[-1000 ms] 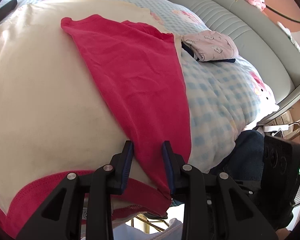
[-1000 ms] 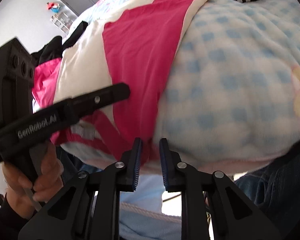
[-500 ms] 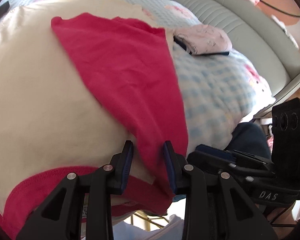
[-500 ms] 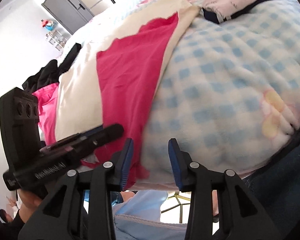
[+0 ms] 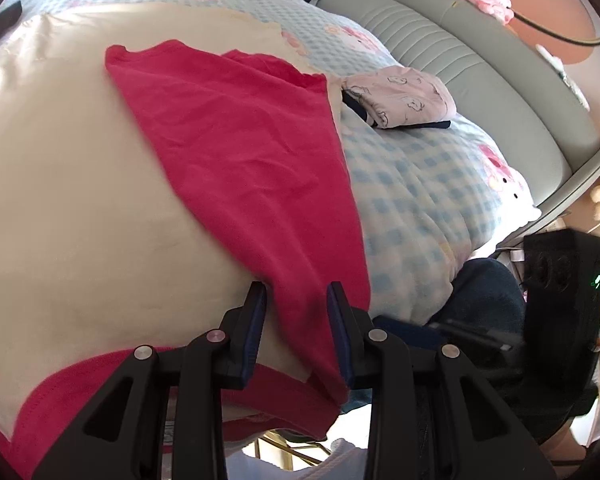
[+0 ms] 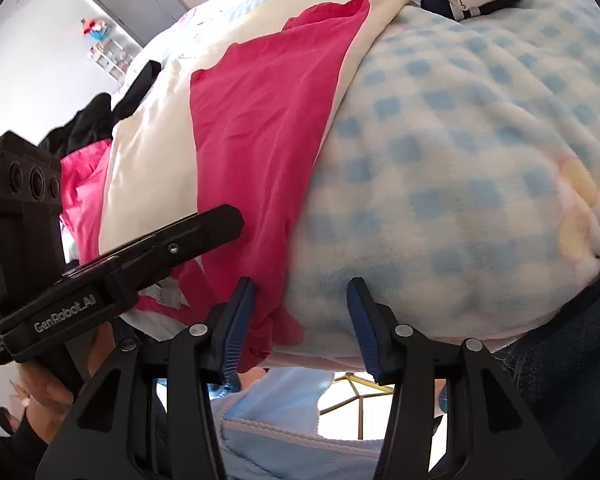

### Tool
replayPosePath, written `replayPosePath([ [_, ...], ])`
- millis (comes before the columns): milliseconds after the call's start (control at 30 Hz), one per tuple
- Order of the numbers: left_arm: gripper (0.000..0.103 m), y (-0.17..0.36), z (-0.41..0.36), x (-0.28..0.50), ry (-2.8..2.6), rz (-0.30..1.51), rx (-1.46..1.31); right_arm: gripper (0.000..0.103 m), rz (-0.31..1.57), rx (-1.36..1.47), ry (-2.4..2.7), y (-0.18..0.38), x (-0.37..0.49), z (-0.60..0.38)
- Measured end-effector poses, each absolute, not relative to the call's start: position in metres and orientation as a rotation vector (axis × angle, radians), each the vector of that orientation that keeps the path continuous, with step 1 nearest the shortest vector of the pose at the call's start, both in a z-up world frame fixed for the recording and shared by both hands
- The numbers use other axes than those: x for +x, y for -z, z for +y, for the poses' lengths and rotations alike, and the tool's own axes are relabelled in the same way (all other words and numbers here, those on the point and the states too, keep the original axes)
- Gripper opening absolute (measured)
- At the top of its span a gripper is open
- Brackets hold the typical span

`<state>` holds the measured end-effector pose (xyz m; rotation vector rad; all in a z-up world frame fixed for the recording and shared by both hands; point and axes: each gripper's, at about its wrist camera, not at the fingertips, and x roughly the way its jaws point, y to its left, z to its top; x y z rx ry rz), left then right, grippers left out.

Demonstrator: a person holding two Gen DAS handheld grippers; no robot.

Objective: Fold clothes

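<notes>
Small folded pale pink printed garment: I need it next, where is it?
Left wrist view, upper right: the pale pink printed garment lies on the blue checked blanket, beside the red cloth's far corner.

Red shirt (image 5: 240, 168) matt knit cloth; checked blanket (image 6: 460, 160) fluffy fleece; headboard (image 5: 480, 80) smooth padded

A red-pink shirt (image 5: 236, 152) lies on a cream garment (image 5: 68, 200). The blanket (image 5: 412, 184) is blue-and-white checked. The far folded cloth (image 5: 400, 98) is pale pink with navy trim.

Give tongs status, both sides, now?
Left tongs: part open, red cloth between the pads; grip cannot be told.
Right tongs: opening, nothing gripped.
</notes>
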<state>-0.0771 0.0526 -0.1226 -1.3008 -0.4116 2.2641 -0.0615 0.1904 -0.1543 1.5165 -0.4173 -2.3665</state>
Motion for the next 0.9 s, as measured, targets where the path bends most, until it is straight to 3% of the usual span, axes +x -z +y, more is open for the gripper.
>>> replayPosePath([
  [133, 0.039, 0.113, 0.046, -0.088, -2.288, -0.407, -1.285, 0.051, -0.375, 1.455, 2.460, 0.129, -0.069, 0.206],
  [400, 0.039, 0.100, 0.055, -0.120, -2.294, -0.310, -1.264, 0.053, -0.271, 1.406, 2.505, 0.103, -0.111, 0.208],
  [900, 0.039, 0.118, 0.052, -0.125, -2.312, -0.226, -1.330, 0.054, -0.313, 1.502, 2.448, 0.143, -0.126, 0.205],
])
